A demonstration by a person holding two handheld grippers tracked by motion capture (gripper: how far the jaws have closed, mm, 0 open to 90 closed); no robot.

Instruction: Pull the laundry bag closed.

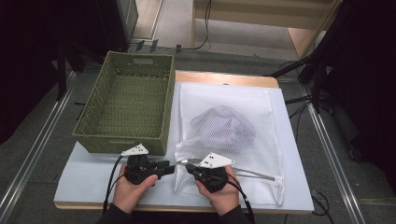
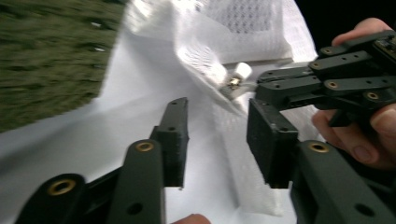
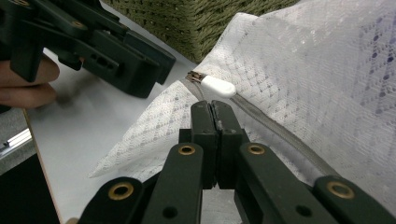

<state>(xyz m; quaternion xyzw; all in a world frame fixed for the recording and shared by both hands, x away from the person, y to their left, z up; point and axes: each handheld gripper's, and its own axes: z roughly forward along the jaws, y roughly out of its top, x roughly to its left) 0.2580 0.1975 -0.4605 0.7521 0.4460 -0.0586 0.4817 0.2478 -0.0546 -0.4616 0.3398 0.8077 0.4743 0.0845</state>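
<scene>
High view first, going left to right: there's a green woven basket (image 1: 123,105) at the far left of the white table (image 1: 84,179), and just beside it on the right lies the mesh laundry bag (image 1: 229,140) with some greyish cloth (image 1: 224,126) bundled inside. Both hands are at the near edge, by the bag's near left corner.

My left gripper (image 1: 172,168) sits on the table in front of the basket, pointing right toward the bag's corner. In the left gripper view its jaws stand apart with nothing between them, just bare table and bag edge beyond. The white zipper pull (image 2: 242,71) is a little past the tips, not touched by them.

My right gripper (image 1: 183,164) comes in from the right, tips at that same corner. In the right gripper view its jaws are pressed together, clamped on the bag's fabric right by the zipper (image 3: 280,130), with the white pull (image 3: 217,86) sitting just beyond the tips. The corner is lifted a bit off the table there. The two grippers are near each other, tips almost meeting.
</scene>
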